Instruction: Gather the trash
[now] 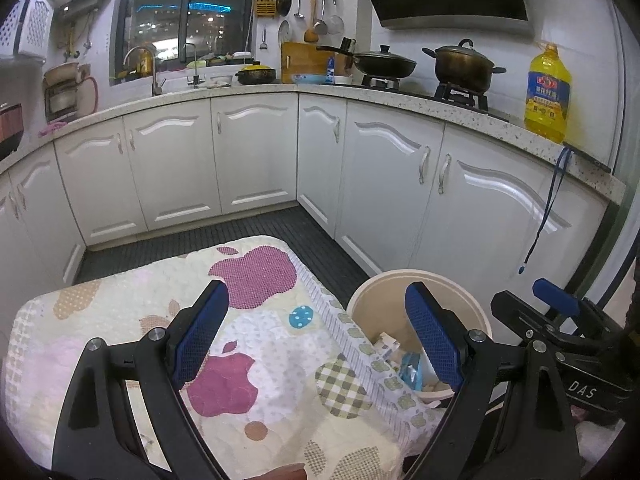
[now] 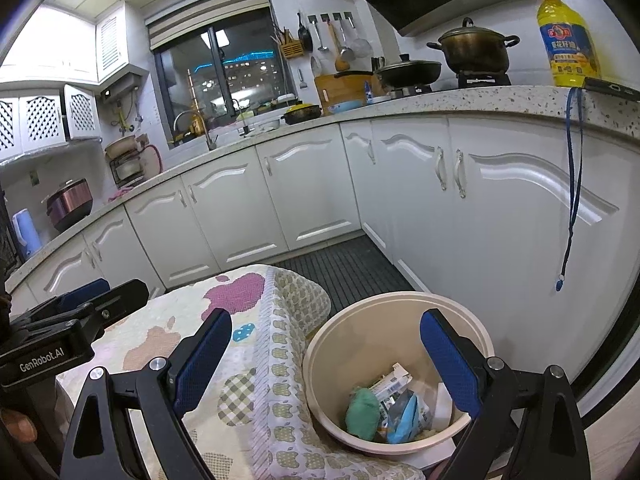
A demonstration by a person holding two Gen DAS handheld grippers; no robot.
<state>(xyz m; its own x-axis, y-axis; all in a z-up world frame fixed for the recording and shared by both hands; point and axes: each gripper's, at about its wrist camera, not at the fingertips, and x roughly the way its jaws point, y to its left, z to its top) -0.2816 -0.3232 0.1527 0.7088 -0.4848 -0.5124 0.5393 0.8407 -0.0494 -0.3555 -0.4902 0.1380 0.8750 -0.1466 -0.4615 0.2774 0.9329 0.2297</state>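
Observation:
A beige round trash bin (image 2: 332, 344) stands on the floor right of the cloth-covered table (image 2: 168, 320). It holds several pieces of trash: a green crumpled wad (image 2: 362, 410), a white carton (image 2: 390, 384) and a blue wrapper (image 2: 404, 416). My right gripper (image 2: 326, 354) is open and empty above the bin's left rim. My left gripper (image 1: 316, 328) is open and empty above the table's right edge, with the bin (image 1: 376, 304) under its right finger. The right gripper's body (image 1: 560, 320) shows at the right of the left wrist view.
White cabinets (image 2: 500, 208) curve behind and to the right of the bin. A blue lanyard (image 2: 572, 184) hangs from a phone on the counter beside a yellow oil bottle (image 2: 568, 40). Pots sit on the stove (image 1: 460, 88). Dark slatted floor (image 1: 260, 228) lies beyond the table.

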